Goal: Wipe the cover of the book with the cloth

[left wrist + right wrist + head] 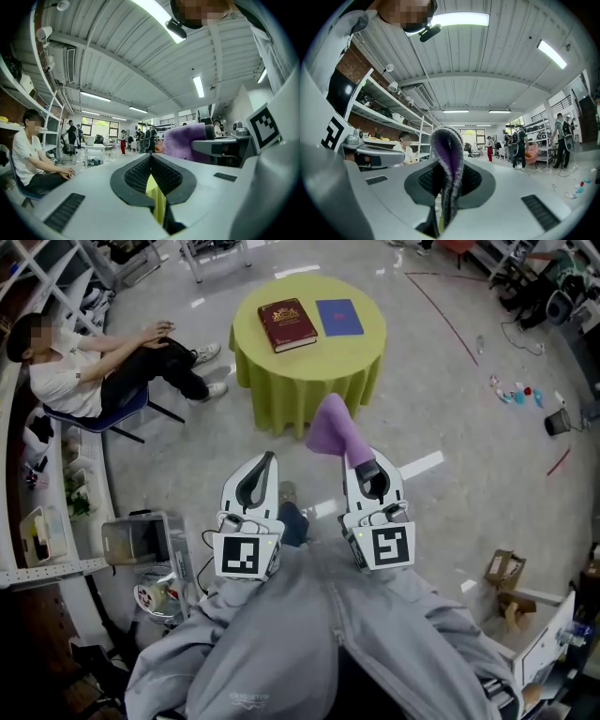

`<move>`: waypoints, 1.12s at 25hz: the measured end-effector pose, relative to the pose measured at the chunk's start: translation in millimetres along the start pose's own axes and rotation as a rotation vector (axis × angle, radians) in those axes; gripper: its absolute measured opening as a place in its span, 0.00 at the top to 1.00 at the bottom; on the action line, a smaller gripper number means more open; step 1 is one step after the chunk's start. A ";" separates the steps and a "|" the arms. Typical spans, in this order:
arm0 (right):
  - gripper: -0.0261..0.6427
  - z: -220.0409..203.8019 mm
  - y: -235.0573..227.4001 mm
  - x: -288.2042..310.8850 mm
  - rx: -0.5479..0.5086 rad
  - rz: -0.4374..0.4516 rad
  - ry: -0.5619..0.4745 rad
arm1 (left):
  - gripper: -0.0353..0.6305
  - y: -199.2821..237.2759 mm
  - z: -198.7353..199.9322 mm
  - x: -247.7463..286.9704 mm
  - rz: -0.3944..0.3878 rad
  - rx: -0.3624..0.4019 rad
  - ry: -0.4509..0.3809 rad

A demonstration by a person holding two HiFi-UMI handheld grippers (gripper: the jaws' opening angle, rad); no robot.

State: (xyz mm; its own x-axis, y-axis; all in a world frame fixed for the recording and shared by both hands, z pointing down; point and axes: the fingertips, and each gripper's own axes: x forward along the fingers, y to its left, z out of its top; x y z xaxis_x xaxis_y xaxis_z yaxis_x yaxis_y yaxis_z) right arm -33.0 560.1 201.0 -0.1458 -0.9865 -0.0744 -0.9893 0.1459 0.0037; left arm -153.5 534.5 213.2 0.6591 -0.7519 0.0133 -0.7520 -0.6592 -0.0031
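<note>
Purple cloth (335, 428), seemingly folded, clamped in right hand-held gripper (364, 467).

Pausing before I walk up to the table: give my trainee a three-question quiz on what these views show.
1. True or false: the right gripper is shut on the purple cloth.
2. Pick one: the red book lies A) on the floor, B) on the round table, at the head view's left of the blue item, C) on a shelf.
3. Fill in: the left gripper has its jaws together and holds ____.

Key: 1 true; 2 B; 3 nothing.
</note>
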 end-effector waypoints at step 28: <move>0.87 -39.0 -60.1 280.9 -0.016 -0.103 0.051 | 0.92 173.2 -28.5 241.1 -0.149 -0.088 0.038</move>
State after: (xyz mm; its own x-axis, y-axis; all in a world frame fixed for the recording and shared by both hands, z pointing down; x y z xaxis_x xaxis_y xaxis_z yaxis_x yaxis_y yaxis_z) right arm -14.8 271.3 218.7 -0.0429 -0.9988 -0.0248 -0.9990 0.0426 0.0146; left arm -125.2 239.3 244.4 0.7636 -0.6441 0.0452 -0.6453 -0.7586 0.0898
